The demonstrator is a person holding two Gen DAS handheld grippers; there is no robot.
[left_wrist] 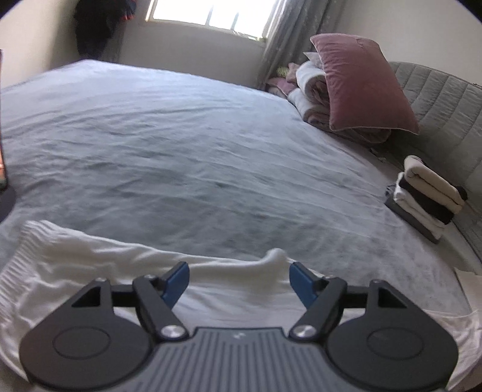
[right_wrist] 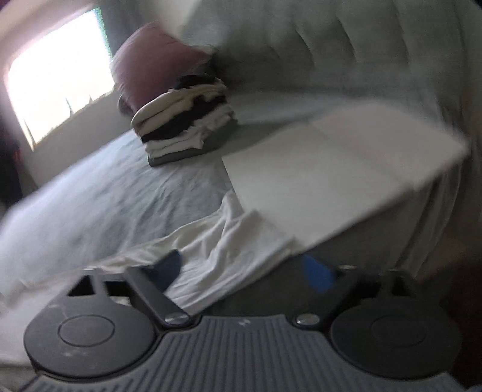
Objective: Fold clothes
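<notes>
A white garment (left_wrist: 99, 265) lies crumpled on the grey-blue bed sheet (left_wrist: 180, 150) at the near edge. My left gripper (left_wrist: 239, 280) is open just above it, a raised fold of the cloth between the blue fingertips (left_wrist: 177, 279). In the blurred right wrist view, my right gripper (right_wrist: 244, 271) is open over another part of the white garment (right_wrist: 217, 256), next to a flat white board (right_wrist: 331, 181). A stack of folded clothes (left_wrist: 427, 196) sits at the right by the headboard; it also shows in the right wrist view (right_wrist: 183, 120).
A pink pillow (left_wrist: 361, 84) leans on rolled blankets (left_wrist: 310, 90) against the padded grey headboard (left_wrist: 439, 99). A window (left_wrist: 211, 15) and curtain (left_wrist: 289, 39) are behind the bed. Dark clothes (left_wrist: 96, 27) hang in the far left corner.
</notes>
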